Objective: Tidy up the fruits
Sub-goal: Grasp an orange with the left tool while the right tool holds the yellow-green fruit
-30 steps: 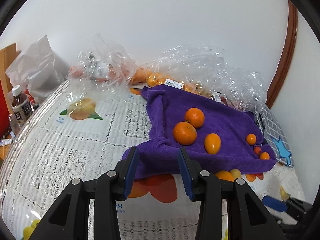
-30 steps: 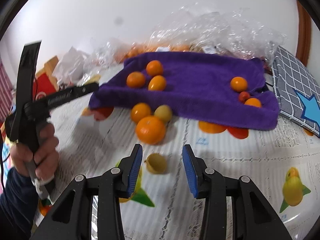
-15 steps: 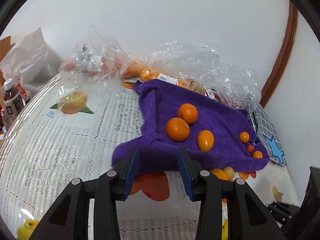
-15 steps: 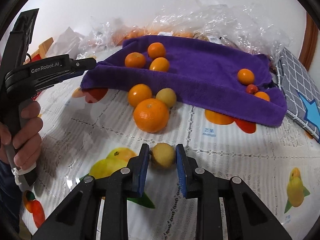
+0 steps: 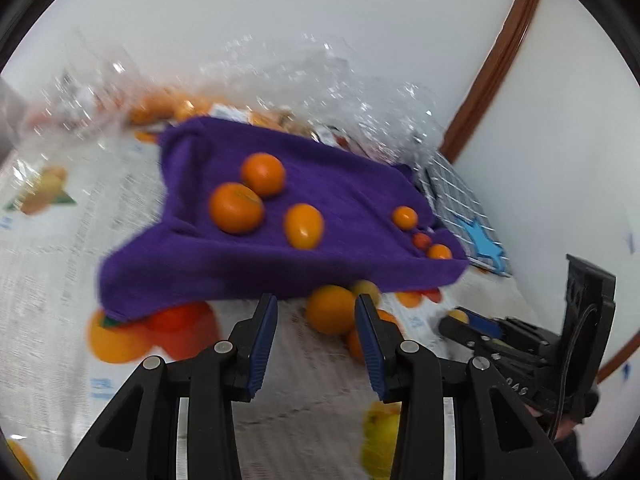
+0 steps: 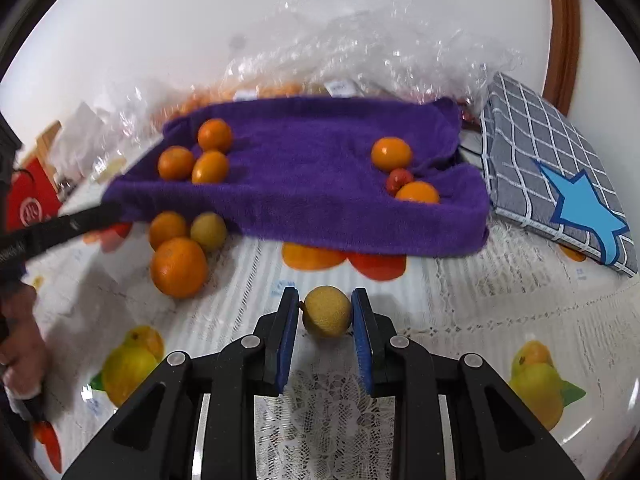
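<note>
From the left wrist, the left gripper (image 5: 316,322) stands wide apart with nothing between its blue pads, just short of the near edge of a purple towel (image 5: 276,264). Three oranges (image 5: 237,208) sit in a cluster on the towel toward its left side, and three smaller fruits (image 5: 405,217) lie near its right corner. Another orange (image 5: 330,309) rests on the tabletop (image 5: 52,320) off the towel's near edge. The view is blurred.

From the right wrist, the right gripper (image 6: 325,312) is narrowed onto a small yellowish fruit (image 6: 327,311), both pads touching its sides, over the lace tablecloth (image 6: 460,304) in front of the towel's near edge. A large orange (image 6: 179,267) lies to the left, near that edge. A grey checked cloth (image 6: 532,152) lies at the towel's right edge.
</note>
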The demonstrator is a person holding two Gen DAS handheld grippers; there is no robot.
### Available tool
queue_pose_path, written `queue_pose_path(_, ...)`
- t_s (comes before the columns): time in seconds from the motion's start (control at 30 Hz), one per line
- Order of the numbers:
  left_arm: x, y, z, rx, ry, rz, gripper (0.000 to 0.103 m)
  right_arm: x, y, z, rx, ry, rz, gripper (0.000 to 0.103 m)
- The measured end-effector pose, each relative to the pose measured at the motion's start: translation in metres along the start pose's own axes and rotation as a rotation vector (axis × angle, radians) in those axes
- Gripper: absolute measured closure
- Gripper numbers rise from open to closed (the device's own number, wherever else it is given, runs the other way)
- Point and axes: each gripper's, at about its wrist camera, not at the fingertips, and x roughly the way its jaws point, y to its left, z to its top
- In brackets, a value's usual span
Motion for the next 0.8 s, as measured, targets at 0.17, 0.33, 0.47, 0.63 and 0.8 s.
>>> queue_pose_path(0.17,0.022,-0.004,0.006,-0.068,0.062,0.003,0.065,0.001,-0.006,-0.001,0.031,0.005,0.019,0.076)
queue_pose_path(0.33,0.037,-0.009,0.002,-0.07,0.098,0.039,0.066,0.002,-0.008,-0.001,0.054,-0.002,0.01,0.076)
queue_pose_path(0.47,0.034,-0.009,0.0,-0.077,0.069,0.053,0.07,0.003,-0.012,-0.003,0.079,0.006,0.015,0.076)
queue_pose_path(0.63,0.013,-0.005,-0.003,-0.051,-0.014,0.183,0.07,0.005,-0.015,-0.003,0.098,0.007,0.02,0.076)
queue_pose_path(0.8,0.014,0.008,-0.004,-0.099,0.018,0.173,0.07,0.007,-0.013,-0.003,0.092,0.016,0.02,0.076)
